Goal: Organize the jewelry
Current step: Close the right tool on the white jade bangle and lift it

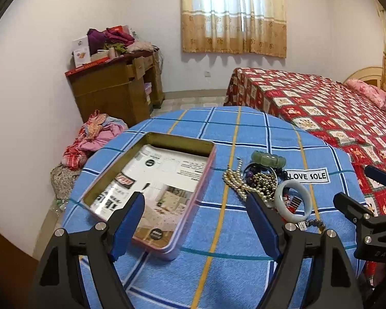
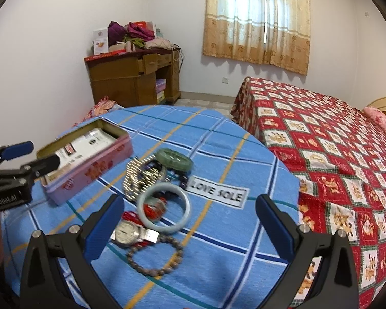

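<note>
A pink open tin lined with printed paper sits on the blue checked tablecloth. To its right lies a jewelry pile: a green bead bracelet, a pearl necklace, a pale jade bangle, a wristwatch and a brown bead bracelet. My left gripper is open and empty, hovering over the tin's near right corner. My right gripper is open and empty just above the bangle.
The round table has its edge close on the right, with a red patterned bed beyond. A wooden desk piled with clothes stands by the far wall. Clothes lie on the floor.
</note>
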`<state>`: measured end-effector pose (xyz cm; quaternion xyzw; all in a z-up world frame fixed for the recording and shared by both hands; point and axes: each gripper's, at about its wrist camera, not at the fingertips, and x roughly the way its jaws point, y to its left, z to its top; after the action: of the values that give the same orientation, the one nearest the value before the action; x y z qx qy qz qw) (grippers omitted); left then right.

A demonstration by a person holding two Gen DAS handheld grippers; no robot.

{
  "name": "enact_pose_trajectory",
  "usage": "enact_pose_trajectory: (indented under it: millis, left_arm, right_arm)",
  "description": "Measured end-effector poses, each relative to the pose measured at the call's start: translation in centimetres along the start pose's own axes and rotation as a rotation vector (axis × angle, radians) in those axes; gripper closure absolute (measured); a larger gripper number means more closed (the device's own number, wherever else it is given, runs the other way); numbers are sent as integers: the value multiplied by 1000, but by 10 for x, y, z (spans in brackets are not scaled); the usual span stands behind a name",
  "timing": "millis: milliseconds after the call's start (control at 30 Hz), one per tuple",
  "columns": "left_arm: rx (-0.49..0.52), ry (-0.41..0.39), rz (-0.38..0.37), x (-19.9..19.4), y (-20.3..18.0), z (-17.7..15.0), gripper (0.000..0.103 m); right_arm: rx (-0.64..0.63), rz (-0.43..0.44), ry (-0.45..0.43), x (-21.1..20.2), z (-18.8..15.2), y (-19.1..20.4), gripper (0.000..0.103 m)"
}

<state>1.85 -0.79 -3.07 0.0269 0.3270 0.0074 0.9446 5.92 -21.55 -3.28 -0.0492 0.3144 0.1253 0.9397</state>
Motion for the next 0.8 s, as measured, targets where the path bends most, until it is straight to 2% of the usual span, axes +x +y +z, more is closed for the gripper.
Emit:
enact_pose_trajectory:
  millis: [33,100,200,333,400,533,600,633,667,700,733,800]
  left_arm:
    - [6,3,0,2,-3,0,22]
    - [19,5,-9,9,-11,-2,22]
    - [48,30,-20,27,-25,-3,22]
    - [58,51,-33,42,-33,0,22]
    - [56,57,-40,46,-33,0,22]
    - [46,71,-58,50,-32,-1,22]
    - [40,78,-69,52,-31,-3,22]
    - [37,85,-76,53,-31,-3,22]
    - [33,92,-87,54,-31,-3,22]
    - [32,94,-95,55,-31,-2,22]
    - [35,92,-98,56,-33,-1,22]
    - [45,84,-96,57,-36,4,22]
  right_arm:
    - [3,-5,7,4,-2,-4,1]
    - [9,-9,34,13,-4,-9,14]
    - [21,8,66,30,-3,-19,26]
    - [24,49,120,56,2,-22,30]
    - [22,66,153,66,2,-20,40]
    - [-4,102,207,81,-1,-14,43]
    - [-25,112,233,86,-2,-11,56]
    - [-29,118,240,88,-2,-10,59]
    - [-32,124,246,90,-2,-9,66]
    - [-34,128,249,91,-2,-8,79]
    - [-33,152,249,91,-2,-8,86]
    - [-24,160,240,89,-2,-8,89]
